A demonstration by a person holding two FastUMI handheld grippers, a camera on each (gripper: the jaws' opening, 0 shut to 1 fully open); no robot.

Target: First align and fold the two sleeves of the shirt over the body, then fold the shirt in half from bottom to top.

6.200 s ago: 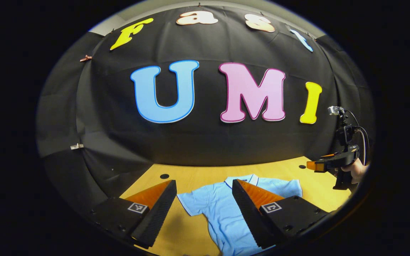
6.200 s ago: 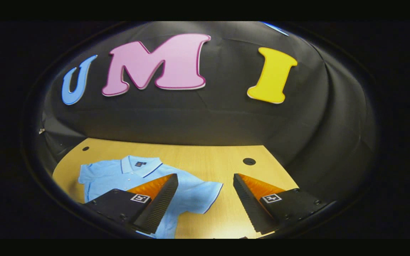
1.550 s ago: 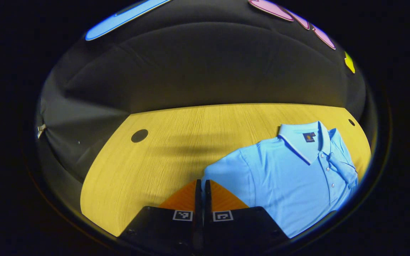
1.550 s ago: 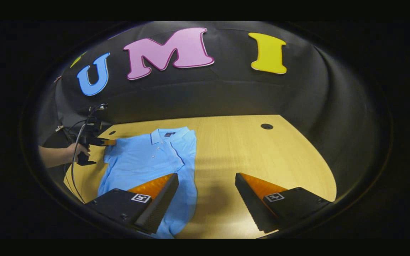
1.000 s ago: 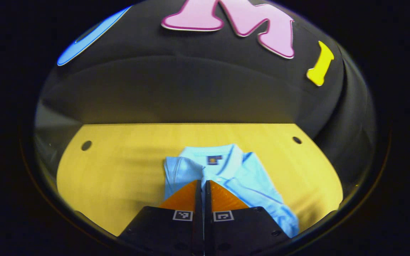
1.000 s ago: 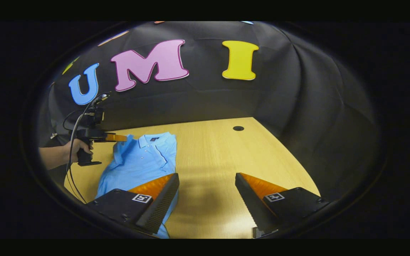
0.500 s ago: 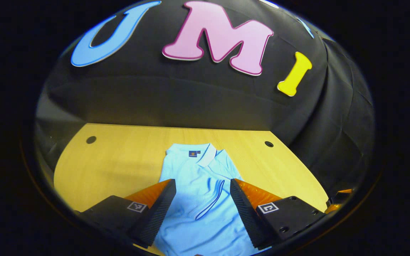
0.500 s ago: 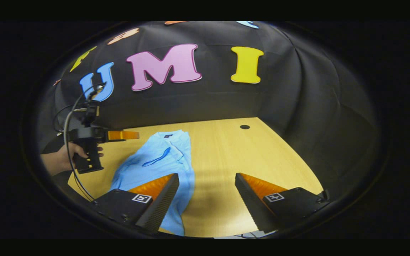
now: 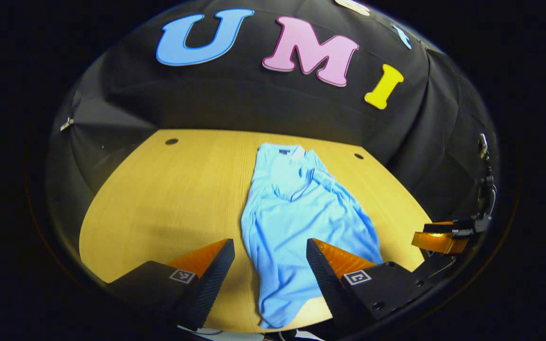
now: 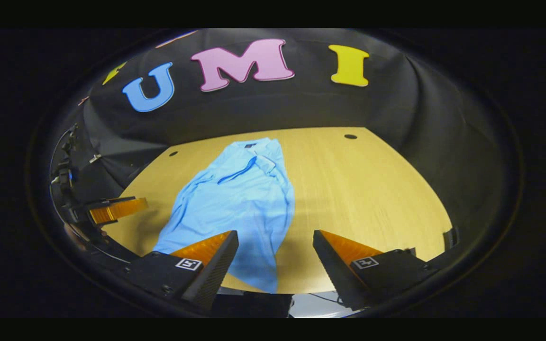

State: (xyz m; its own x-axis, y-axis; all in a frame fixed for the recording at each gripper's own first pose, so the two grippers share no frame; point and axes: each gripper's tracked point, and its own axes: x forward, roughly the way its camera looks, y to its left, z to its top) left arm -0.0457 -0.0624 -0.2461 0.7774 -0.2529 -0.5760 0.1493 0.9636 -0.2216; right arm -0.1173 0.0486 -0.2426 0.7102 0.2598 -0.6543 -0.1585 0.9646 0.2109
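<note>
Both sleeves lie folded over the body; shirt (image 9: 296, 213) runs long and narrow down the middle of the table (image 9: 168, 189), collar (image 9: 285, 152) at frame top, hem at the bottom edge near me. My left claw (image 9: 268, 265) hangs released above the hem, jaws wide, nothing between them. My right claw (image 10: 275, 258) is likewise released, over the hem's right corner at lower centre of the right gripper view. Step in hand, as I judge it: the bottom-to-top fold. To do it well, drop each claw on its own hem corner, pinch both layers, lift level and together, carry toward the collar, and lay hem on shoulders without dragging the sleeves. The body is rumpled along its right side, so a little tension outward should flatten it. Risk: uneven lift skews the fold.
</note>
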